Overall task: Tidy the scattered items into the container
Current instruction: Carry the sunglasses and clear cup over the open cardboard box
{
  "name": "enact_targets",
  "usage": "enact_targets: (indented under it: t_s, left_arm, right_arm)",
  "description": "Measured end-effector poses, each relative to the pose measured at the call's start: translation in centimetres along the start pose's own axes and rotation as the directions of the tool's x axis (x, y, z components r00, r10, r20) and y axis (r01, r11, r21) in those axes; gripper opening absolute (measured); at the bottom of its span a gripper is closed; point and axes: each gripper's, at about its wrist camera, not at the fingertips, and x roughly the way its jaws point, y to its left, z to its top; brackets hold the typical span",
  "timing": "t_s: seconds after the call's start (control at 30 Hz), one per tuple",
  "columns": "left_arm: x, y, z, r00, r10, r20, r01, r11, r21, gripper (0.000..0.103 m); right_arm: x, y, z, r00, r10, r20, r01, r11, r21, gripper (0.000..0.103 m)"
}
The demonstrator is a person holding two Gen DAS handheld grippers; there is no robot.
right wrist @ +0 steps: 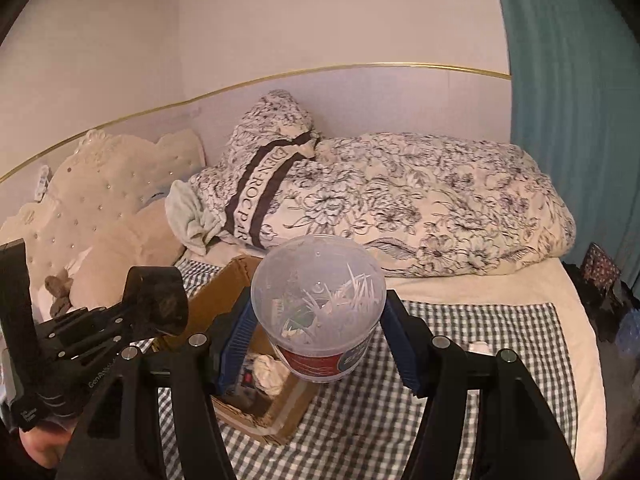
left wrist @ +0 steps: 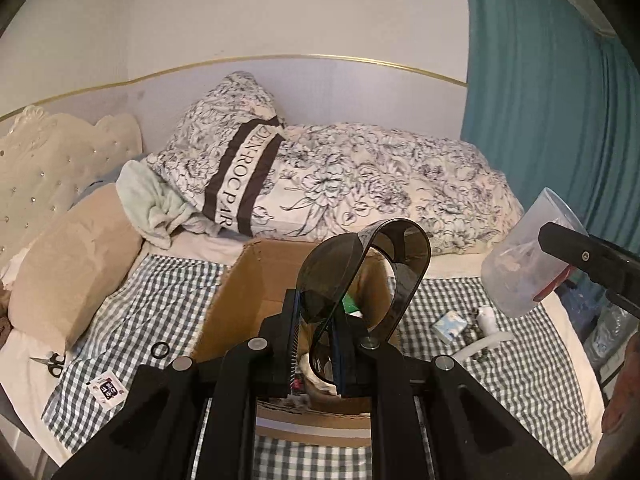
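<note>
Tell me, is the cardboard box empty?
No, the cardboard box already holds things, including a crumpled white wad lying in its bottom.

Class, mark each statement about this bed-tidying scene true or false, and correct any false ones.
1. The left gripper holds dark sunglasses. True.
2. The right gripper is empty. False: its jaws hold a clear plastic tub.
3. The cardboard box sits on checked cloth. True.
4. The scissors are inside the box. False: they lie on the bed, left of it.
</note>
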Motion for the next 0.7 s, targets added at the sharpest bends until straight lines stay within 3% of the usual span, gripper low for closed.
enact_targets:
  t_s: [0.4,0.7]
  left_arm:
    - [2.5,3.7,0.4,0.998,0.044,-0.033,-0.045,0.999,-0.011,0.014]
    - [6.2,5.5,-0.4,0.994,0.063,-0.09,-0.066,0.997,-0.028,0.014]
  right_arm:
    - [4.9,4.2,-0.6,0.997,0.059,-0.057,-0.064,0.995,-0.081,0.061]
    - [8.7,4.8,-2.3,0.99,0.081,-0.112,-0.091,0.991,-0.093,0.061]
